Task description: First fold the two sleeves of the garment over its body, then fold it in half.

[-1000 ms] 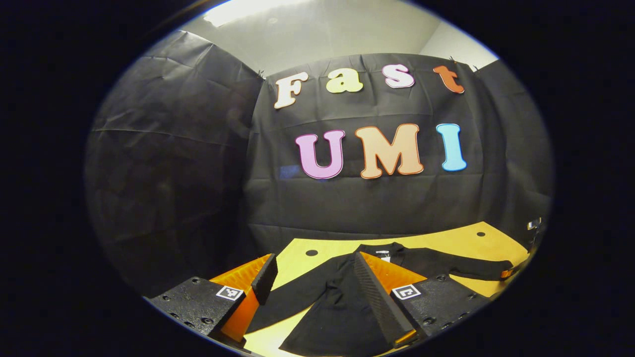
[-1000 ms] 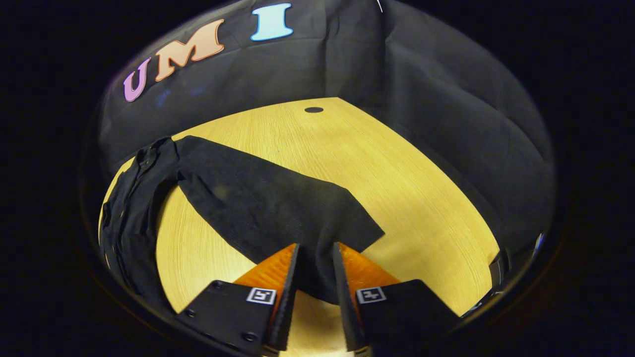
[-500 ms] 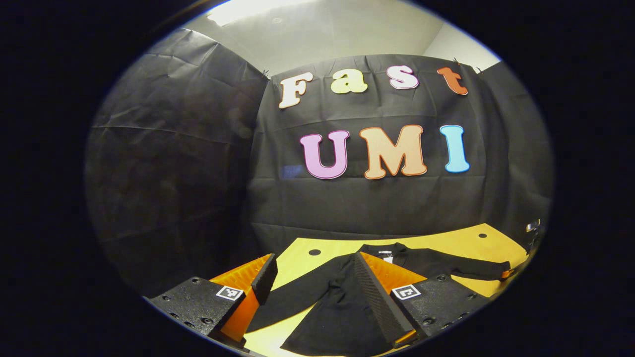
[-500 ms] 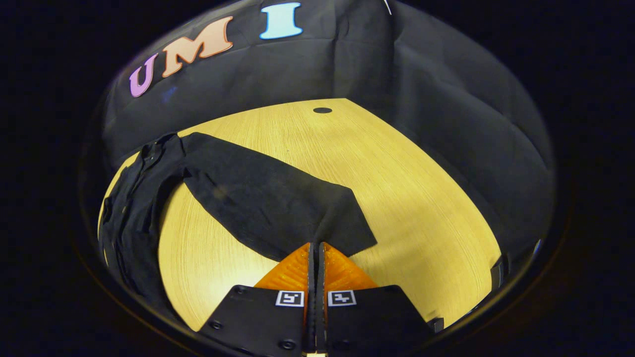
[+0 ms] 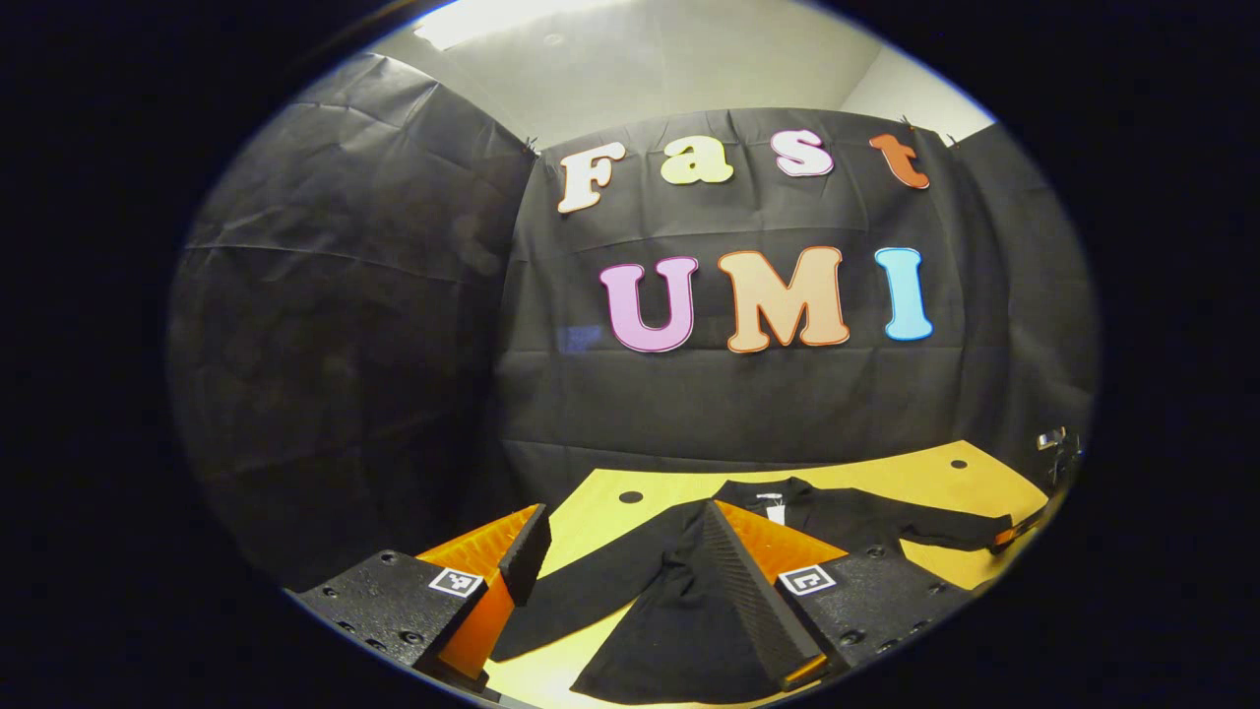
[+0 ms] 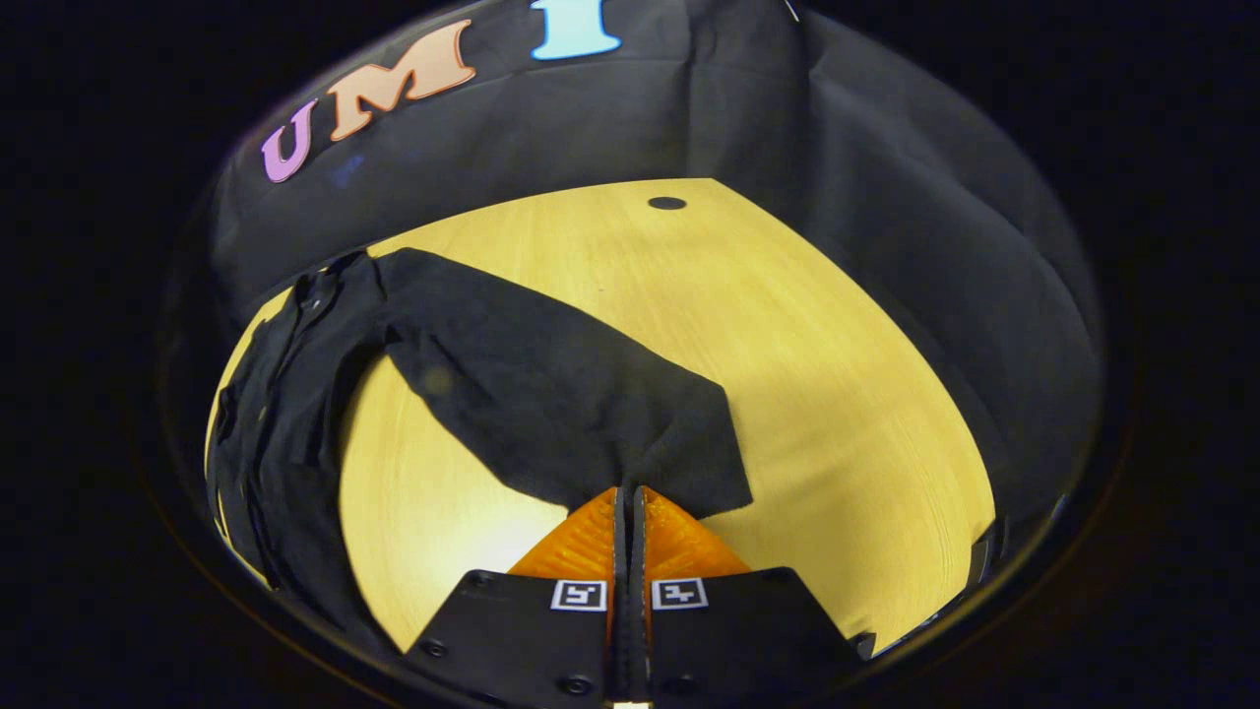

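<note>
A black long-sleeved garment (image 5: 689, 611) lies spread on the yellow wooden table (image 5: 915, 473). In the left gripper view my left gripper (image 5: 615, 537) hangs open above the garment's left sleeve (image 5: 581, 591) and body, holding nothing. In the right gripper view the right gripper (image 6: 626, 492) is shut on the cuff end of the other sleeve (image 6: 551, 394), which runs up and left to the bunched body (image 6: 285, 394). The cloth puckers where the fingers pinch it. Far off at the right of the left gripper view, the right gripper (image 5: 1004, 538) holds that sleeve's end (image 5: 945, 530).
The table (image 6: 807, 335) has a small dark hole near its far edge (image 6: 666, 203), and another hole (image 5: 630, 496) shows in the left gripper view. Black cloth walls close the booth behind and on both sides. Bare wood lies to the right of the held sleeve.
The right gripper closed from open onto the sleeve's cuff, and the cuff has since lifted and gathered slightly. The left gripper has barely moved and stays open.
</note>
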Motion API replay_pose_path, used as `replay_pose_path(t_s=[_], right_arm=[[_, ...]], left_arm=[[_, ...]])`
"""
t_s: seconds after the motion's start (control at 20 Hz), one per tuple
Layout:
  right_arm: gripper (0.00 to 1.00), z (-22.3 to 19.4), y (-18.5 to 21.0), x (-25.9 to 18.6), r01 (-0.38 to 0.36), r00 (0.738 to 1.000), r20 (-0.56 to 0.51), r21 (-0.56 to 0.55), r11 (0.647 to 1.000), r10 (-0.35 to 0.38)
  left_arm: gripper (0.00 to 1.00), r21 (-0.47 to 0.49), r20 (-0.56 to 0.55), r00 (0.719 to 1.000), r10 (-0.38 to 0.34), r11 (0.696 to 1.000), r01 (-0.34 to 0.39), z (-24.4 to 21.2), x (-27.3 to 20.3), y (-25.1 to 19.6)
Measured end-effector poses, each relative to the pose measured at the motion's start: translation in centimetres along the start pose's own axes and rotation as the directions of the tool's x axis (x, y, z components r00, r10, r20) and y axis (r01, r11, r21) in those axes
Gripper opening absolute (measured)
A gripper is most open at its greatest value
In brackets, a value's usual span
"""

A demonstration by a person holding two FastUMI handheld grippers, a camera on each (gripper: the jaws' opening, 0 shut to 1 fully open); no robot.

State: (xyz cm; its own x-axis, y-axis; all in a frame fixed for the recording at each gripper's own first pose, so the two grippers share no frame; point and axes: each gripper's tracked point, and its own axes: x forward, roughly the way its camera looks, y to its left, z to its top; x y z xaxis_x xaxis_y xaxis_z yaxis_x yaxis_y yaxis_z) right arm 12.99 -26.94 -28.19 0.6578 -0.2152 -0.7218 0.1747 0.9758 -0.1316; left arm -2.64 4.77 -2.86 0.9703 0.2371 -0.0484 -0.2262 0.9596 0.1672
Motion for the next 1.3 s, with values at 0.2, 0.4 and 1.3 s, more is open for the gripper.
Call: replay_pose_path(t_s=[0.2,0.4,1.3], right_arm=[[0.02,3.2,1.8,-3.2,-0.035,0.996,0.080,-0.040,0.999,0.038],[0.02,8.3,4.5,-8.3,-0.078,0.981,0.166,-0.120,0.990,0.098],[0.02,20.6,13.5,-32.7,-0.310,0.883,0.218,-0.395,0.864,0.417]], left_arm=[[0.94,0.002,-0.011,1.000,-0.006,1.000,0.006,-0.6,-0.4,1.5],[0.94,0.001,-0.016,1.000,0.015,1.000,-0.015,-0.7,-0.8,4.1],[0.94,-0.072,-0.082,0.972,0.222,0.971,-0.228,-3.5,-4.3,18.0]])
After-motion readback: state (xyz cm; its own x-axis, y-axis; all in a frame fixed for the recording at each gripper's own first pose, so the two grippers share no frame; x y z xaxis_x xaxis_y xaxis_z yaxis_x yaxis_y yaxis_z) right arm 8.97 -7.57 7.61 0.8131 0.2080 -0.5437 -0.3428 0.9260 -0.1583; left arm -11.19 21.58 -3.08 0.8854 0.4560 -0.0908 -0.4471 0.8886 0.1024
